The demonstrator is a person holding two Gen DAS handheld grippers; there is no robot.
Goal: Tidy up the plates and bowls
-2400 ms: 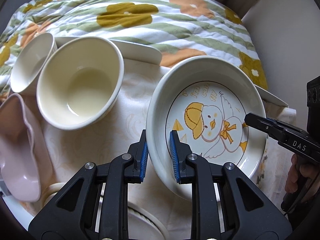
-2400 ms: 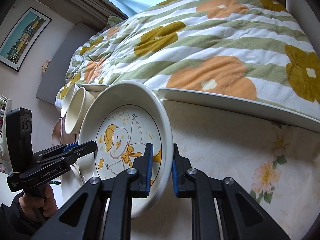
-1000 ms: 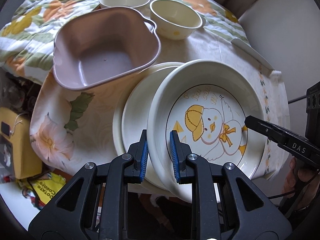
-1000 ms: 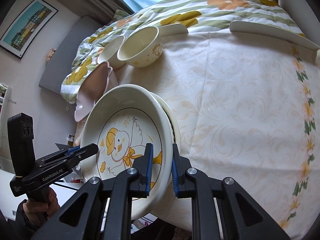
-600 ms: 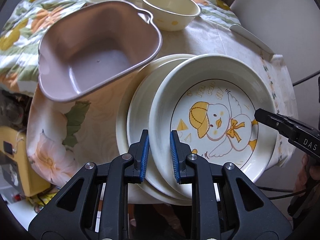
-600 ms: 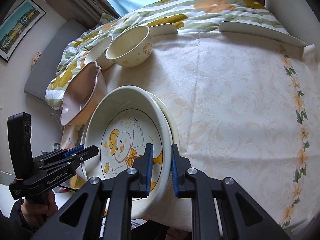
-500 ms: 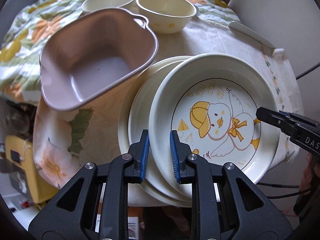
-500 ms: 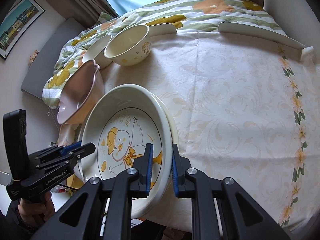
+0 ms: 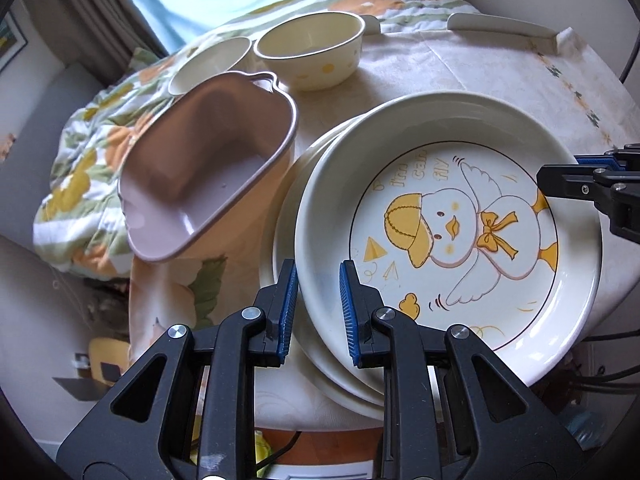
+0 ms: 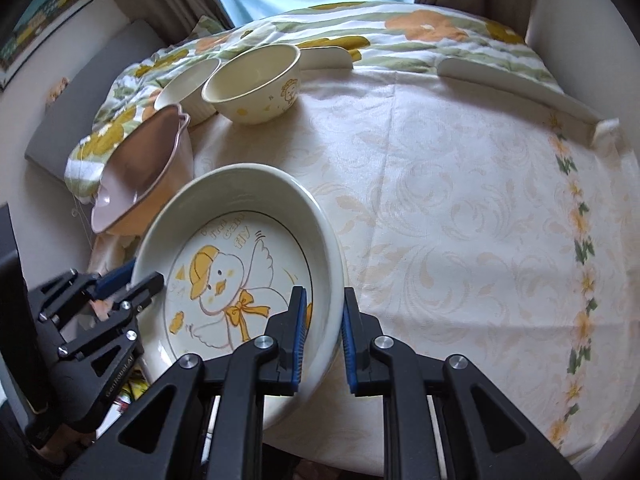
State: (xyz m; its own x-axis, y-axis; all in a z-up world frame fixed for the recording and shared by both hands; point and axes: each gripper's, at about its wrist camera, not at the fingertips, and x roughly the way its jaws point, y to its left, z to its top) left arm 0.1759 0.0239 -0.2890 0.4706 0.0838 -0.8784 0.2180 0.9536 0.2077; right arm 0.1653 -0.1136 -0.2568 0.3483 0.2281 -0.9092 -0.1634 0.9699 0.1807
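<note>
We hold the duck plate [image 9: 452, 236] between both grippers, each clamped on its rim from opposite sides: the left gripper [image 9: 318, 312] pinches the near rim with its blue pads [image 9: 289, 300] either side of the wall, and the right gripper [image 10: 323, 334] does the same on the other side. Two grips on opposite edges keep a wide, deep plate level, which we judge matters as it goes onto a stack.

The plate sits over a pile of plain cream plates [image 9: 298, 320] at the near left corner of the tabletop [image 10: 460, 216], partly overhanging the edge. We cannot tell whether it already rests on them or hangs just above. It looks offset from the stack toward the right gripper's side, so we would expect to centre it before letting go.

Every container looks empty. The pink square dish [image 9: 208, 168] stands at the left edge, just beside the stack, its bottom bare. Behind it, at the far left corner, the cream bowl [image 10: 256, 84] with a small duck print holds nothing, and a second cream bowl [image 10: 188, 84] touches its side. We see only part of that one's inside.
</note>
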